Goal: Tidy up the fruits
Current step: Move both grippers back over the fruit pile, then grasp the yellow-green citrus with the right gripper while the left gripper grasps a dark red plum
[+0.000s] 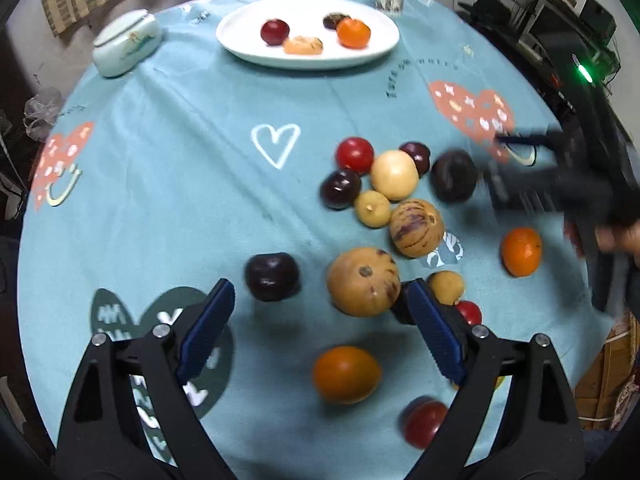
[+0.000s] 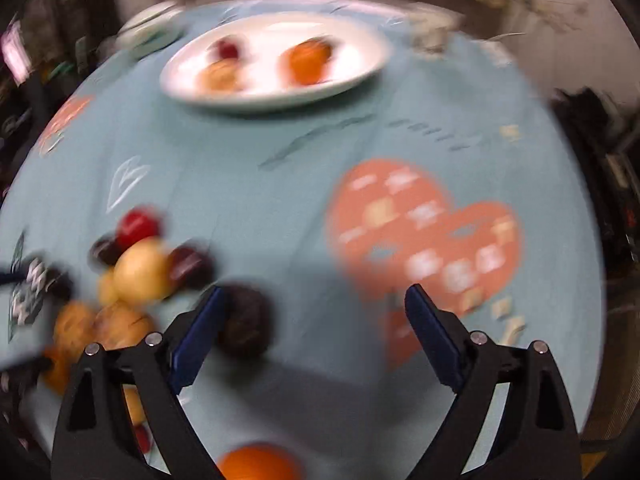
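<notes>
A: Plum first: dark plum (image 2: pixel 246 322), on the blue tablecloth (image 2: pixel 280 200), at the near edge of the fruit pile (image 2: pixel 120 320). Where against the fingers?

B: Just inside the picture-left finger (image 2: pixel 200 332) of the right gripper (image 2: pixel 315 291). Touching the pad or a hair off it; too blurred to tell. Well apart from the other finger. Off-centre, in short.

A: Fingers themselves?

B: Spread wide, clamped on nothing. Same for the left gripper (image 1: pixel 320 292): wide apart, empty, hanging over a second dark plum (image 1: pixel 272 276) and a tan fruit (image 1: pixel 363 282).

A: Best way to take it?

B: Probably slide sideways toward the pile until centred between the pads. Then lower, close slowly, and stop at first firm contact; likely soft skin, easy to bruise. Mind the neighbours too: pale yellow fruit (image 2: pixel 140 268) close by, apt to roll if nudged.

A: Left side meanwhile?

B: Better kept clear of the right, over its own fruit.

A: And afterwards?

B: Over to the white plate (image 2: pixel 176 80) at the far side of the cloth, already holding a few fruits. Set down in a bare spot, not dropped.
</notes>
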Available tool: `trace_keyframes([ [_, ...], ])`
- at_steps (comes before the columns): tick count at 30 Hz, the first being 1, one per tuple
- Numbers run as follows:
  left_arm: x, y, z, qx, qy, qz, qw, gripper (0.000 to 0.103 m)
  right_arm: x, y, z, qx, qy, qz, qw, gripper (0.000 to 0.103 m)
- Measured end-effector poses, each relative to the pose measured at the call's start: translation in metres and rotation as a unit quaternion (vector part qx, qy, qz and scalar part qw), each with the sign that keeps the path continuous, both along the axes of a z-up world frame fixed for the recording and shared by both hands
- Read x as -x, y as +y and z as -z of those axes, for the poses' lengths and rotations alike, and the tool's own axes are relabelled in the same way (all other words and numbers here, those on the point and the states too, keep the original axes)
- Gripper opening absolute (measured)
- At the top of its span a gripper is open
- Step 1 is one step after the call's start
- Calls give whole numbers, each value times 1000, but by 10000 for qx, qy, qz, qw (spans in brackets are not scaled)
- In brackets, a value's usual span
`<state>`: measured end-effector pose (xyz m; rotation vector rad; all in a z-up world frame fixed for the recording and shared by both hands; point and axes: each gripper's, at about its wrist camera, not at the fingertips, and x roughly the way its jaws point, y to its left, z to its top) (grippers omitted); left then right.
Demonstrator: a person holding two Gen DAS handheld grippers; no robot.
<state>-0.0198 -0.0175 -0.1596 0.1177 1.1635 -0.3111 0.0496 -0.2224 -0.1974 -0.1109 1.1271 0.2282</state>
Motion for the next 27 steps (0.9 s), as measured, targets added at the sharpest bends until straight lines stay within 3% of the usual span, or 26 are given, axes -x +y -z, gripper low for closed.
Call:
trace_keyframes([
  [2, 4, 13, -6, 41, -52, -112, 9999, 90, 25, 17, -7, -442, 324, -740, 9957, 91],
  [3, 9, 23, -9, 69, -66, -210, 9997, 90, 40, 20, -17, -395, 140, -966, 9944, 91],
  [5, 14, 33, -10, 108, -57, -326, 9994, 90, 65, 9, -35, -421, -240, -1055, 9932, 91],
  [8, 31, 37, -10, 200, 33, -279, 9994, 90, 100, -17, -45, -975, -246, -1007, 9898, 91],
  [12, 63, 15, -2, 160, 239, 387, 9988, 90, 137, -2, -26, -831, 6, -1717, 9816, 88],
  [15, 83, 5, 2, 160, 367, 609, 9973, 90, 145, 17, -10, -997, 330, -1919, 9758, 84],
  [17, 91, 3, 2, 141, 401, 615, 9972, 90, 158, 31, -6, -990, 307, -2148, 9711, 84],
  [19, 99, 3, 2, 116, 434, 601, 9972, 90, 161, 43, -3, -887, 262, -2341, 9678, 75],
  [21, 106, 5, 1, 95, 413, 554, 9976, 90, 161, 54, 4, -748, 270, -2562, 9633, 52],
  [24, 116, 7, 1, 88, 410, 469, 9980, 90, 155, 65, 14, -649, 299, -2745, 9589, 42],
  [27, 120, 0, 2, 68, 383, 439, 9983, 90, 154, 62, 12, -786, 285, -2753, 9577, 40],
])
